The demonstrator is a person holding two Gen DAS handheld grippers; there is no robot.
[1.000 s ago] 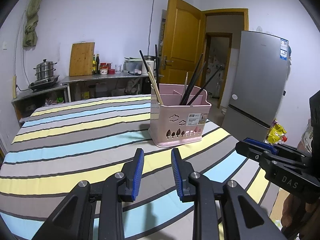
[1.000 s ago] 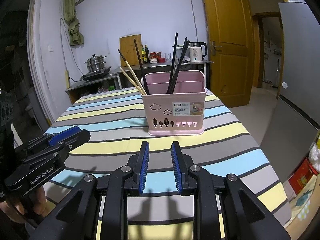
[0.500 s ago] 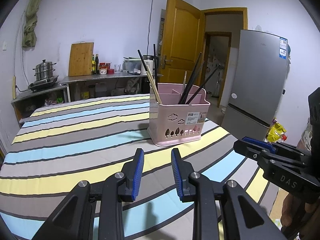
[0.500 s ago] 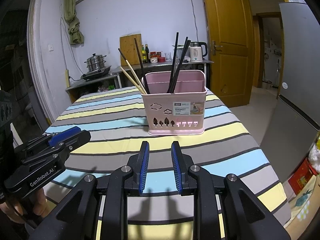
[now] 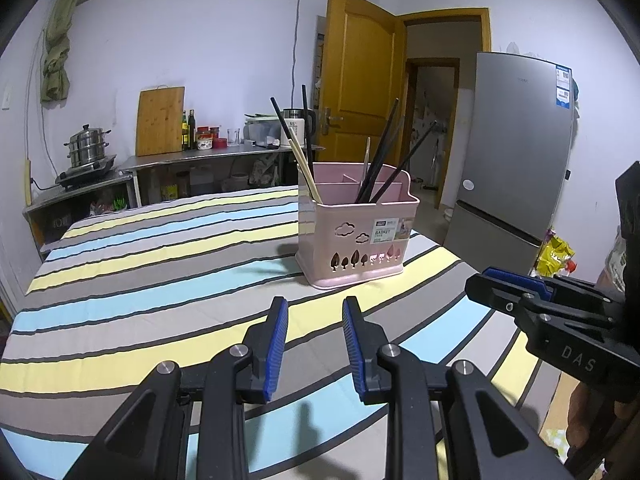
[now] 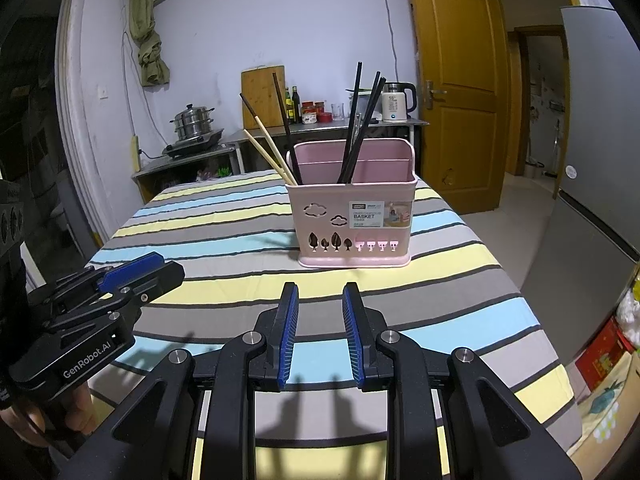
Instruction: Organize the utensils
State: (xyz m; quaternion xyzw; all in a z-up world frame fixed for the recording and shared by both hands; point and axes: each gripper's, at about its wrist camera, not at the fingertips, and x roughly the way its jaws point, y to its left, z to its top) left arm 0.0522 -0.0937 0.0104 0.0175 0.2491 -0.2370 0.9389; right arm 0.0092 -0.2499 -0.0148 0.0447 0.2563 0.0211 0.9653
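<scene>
A pink utensil basket (image 5: 356, 236) (image 6: 354, 220) stands upright on the striped table. It holds black chopsticks (image 5: 384, 160) (image 6: 362, 128) and light wooden chopsticks (image 5: 306, 170) (image 6: 272, 152), leaning in separate compartments. My left gripper (image 5: 315, 308) is open and empty, held above the table in front of the basket; it also shows at the left of the right wrist view (image 6: 132, 272). My right gripper (image 6: 320, 296) is open and empty, in front of the basket; it also shows at the right of the left wrist view (image 5: 504, 284).
The striped tablecloth (image 5: 140, 280) covers the table. A steel counter (image 5: 208, 156) with a pot, bottles, a cutting board and a kettle stands along the back wall. A grey fridge (image 5: 516, 152) and a wooden door (image 5: 356, 80) are to the right.
Both grippers have drawn back a little from the basket, which looks slightly smaller and farther. Their jaws have stayed open the same width.
</scene>
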